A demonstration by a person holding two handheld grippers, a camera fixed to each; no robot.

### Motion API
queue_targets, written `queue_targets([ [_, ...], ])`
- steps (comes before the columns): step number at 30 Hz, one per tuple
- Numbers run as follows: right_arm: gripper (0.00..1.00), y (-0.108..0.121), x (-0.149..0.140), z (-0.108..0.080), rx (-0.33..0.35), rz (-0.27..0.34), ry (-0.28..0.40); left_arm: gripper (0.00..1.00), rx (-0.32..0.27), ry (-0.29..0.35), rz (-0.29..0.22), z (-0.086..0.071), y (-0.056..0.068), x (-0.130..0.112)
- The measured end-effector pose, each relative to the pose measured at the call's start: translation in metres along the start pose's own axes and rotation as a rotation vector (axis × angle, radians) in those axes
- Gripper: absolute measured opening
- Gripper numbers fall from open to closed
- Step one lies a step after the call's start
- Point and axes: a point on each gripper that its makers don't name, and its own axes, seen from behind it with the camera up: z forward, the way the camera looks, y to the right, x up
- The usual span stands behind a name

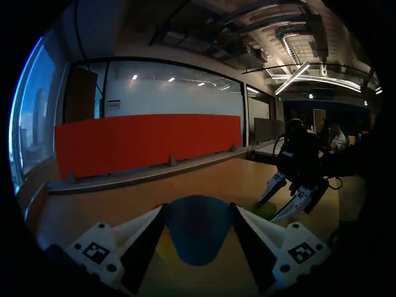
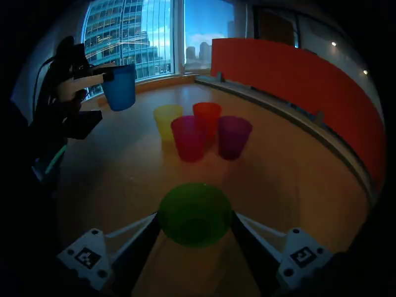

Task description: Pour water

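Observation:
My left gripper (image 1: 198,208) is shut on a blue cup (image 1: 198,232), held upright in the air above the wooden table (image 1: 222,178). The right gripper view shows that same gripper (image 2: 106,76) and blue cup (image 2: 120,88) at the upper left. My right gripper (image 2: 195,215) is shut on a green cup (image 2: 194,213), low over the table. The left gripper view shows it (image 1: 270,208) farther off, with the green cup (image 1: 262,212) between its fingers. I cannot tell whether either cup holds water.
Yellow (image 2: 167,121), red (image 2: 207,116), pink (image 2: 188,138) and purple (image 2: 233,136) cups stand grouped mid-table beyond the green cup. An orange partition (image 2: 307,84) runs along the table's far edge. Windows (image 2: 143,34) lie behind. A person (image 1: 339,138) sits far off.

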Motion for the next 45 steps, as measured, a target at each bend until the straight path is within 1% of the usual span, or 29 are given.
queue_targets([
  [5,1.00,-0.002,-0.002,-0.004,-0.008,-0.008,0.002,0.90,0.009,-0.016,-0.007,-0.001,-0.004,-0.005],
  [11,1.00,0.000,-0.004,-0.013,-0.026,-0.004,0.011,0.90,0.017,-0.052,-0.009,-0.002,-0.008,-0.017],
  [14,1.00,0.002,-0.006,-0.019,-0.039,0.002,0.016,0.90,0.026,-0.080,-0.012,-0.002,-0.011,-0.028],
  [20,1.00,0.004,-0.010,-0.031,-0.060,0.017,0.026,0.90,0.036,-0.165,-0.034,-0.003,-0.018,-0.059],
  [23,1.00,0.006,-0.009,-0.038,-0.070,0.022,0.037,0.90,0.034,-0.206,-0.039,-0.002,-0.020,-0.075],
  [27,1.00,0.007,-0.004,-0.045,-0.082,0.027,0.055,0.90,0.026,-0.258,-0.033,-0.001,-0.019,-0.094],
  [32,1.00,0.009,0.003,-0.052,-0.094,0.032,0.076,0.90,0.013,-0.310,-0.023,0.001,-0.016,-0.112],
  [38,1.00,0.009,0.009,-0.056,-0.098,0.037,0.093,0.90,0.006,-0.340,-0.024,0.005,-0.014,-0.124],
  [45,1.00,0.009,0.011,-0.058,-0.098,0.036,0.097,0.90,0.000,-0.375,-0.018,0.008,-0.014,-0.137],
])
